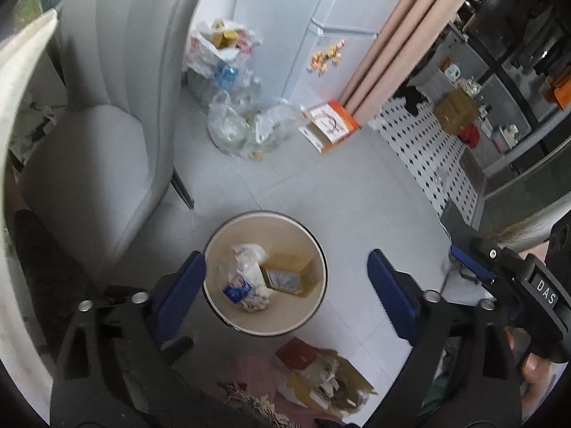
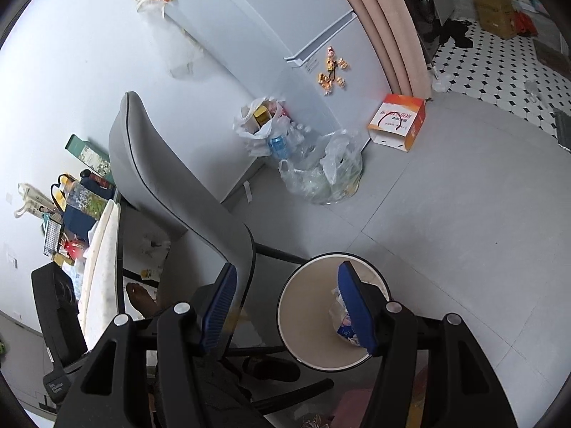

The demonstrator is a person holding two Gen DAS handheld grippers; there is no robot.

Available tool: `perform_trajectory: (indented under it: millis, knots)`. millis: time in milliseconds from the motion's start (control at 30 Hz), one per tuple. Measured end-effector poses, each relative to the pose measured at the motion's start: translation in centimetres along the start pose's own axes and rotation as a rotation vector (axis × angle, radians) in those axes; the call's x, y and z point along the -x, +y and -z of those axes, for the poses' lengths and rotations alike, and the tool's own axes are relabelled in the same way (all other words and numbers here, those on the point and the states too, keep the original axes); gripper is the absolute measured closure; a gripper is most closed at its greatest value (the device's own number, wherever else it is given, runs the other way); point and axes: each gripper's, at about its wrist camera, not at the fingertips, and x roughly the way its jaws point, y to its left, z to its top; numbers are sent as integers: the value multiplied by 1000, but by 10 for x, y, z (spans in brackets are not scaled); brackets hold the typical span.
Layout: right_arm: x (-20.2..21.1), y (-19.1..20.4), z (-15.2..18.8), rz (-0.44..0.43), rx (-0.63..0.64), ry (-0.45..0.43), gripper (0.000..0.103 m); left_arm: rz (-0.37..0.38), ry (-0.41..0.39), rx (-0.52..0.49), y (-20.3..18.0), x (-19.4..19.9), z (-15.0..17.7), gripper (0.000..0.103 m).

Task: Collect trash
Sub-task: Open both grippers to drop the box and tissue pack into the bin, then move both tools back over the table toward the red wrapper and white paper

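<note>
**Waste bin, two grippers empty above it**

Left wrist view: left gripper (image 1: 287,290), jaws spread wide, nothing between them; it hangs over the round beige waste bin (image 1: 228,235), evidently placed for dropping. Bin holds crumpled plastic wrapping (image 1: 246,274) and a small cardboard box (image 1: 291,273). Loose trash pile (image 1: 321,371) lies on the floor just beside the bin's near rim, uncollected. Right gripper (image 1: 474,267) enters at the right edge; state not readable here.

Right wrist view: right gripper (image 2: 287,306), jaws parted, empty, one finger over the bin (image 2: 296,306). Grey chair (image 2: 171,185) stands beside it. Filled plastic bags (image 2: 314,167) sit by the fridge (image 2: 285,10).
</note>
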Motion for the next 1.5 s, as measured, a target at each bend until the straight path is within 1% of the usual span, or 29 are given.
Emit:
perform_trajectory:
  millis: [33, 100, 133, 167, 200, 233, 300, 500, 567, 633, 667, 733, 867, 967, 1033, 1133, 1300, 1433, 1500]
  knots:
    - [2, 1, 0, -4, 2, -3, 41, 1, -2, 5, 1, 3, -1, 11]
    - [5, 7, 1, -12, 14, -15, 29, 11, -18, 34, 10, 15, -5, 10]
    - [7, 12, 2, -19, 24, -25, 25, 15, -31, 47, 15, 20, -7, 7]
    - [8, 17, 3, -23, 35, -33, 19, 8, -57, 66, 22, 30, -8, 6]
    - [9, 22, 4, -26, 42, -38, 15, -1, -69, 74, 27, 36, -8, 6]
    - [10, 29, 6, -30, 54, -45, 13, -9, -86, 90, 35, 45, -8, 6]
    - [11, 45, 10, -29, 74, -60, 7, -8, -116, 114, 47, 60, -9, 6]
    - [7, 95, 28, -57, 153, -49, 7, -23, -215, 189, 91, 111, -3, 6]
    - [4, 117, 36, -67, 199, -33, 7, -21, -270, 225, 106, 134, 2, 6]
    - [4, 136, 42, -50, 253, -29, 7, -51, -334, 250, 122, 159, 8, 6]
    - [4, 149, 46, -48, 286, -32, 7, -56, -351, 262, 128, 168, 10, 6]
    - [5, 168, 52, -78, 325, -27, 7, -60, -394, 299, 147, 188, 17, 6]
    - [4, 212, 67, -118, 395, -20, 7, -121, -454, 334, 177, 220, 28, 6]
    - [0, 241, 77, -111, 427, -17, 8, -151, -489, 382, 203, 241, 40, 6]
    - [-2, 261, 85, -124, 458, -10, 8, -168, -507, 403, 220, 252, 47, 6]
    - [-1, 287, 99, -119, 513, -21, 8, -196, -534, 452, 246, 267, 64, 6]
    - [-7, 326, 116, -170, 568, -1, 8, -250, -563, 513, 282, 289, 87, 6]
    - [-15, 362, 135, -247, 611, 39, 8, -282, -586, 546, 304, 304, 101, 6]
    - [-18, 374, 143, -264, 629, 49, 8, -299, -592, 567, 317, 310, 108, 6]
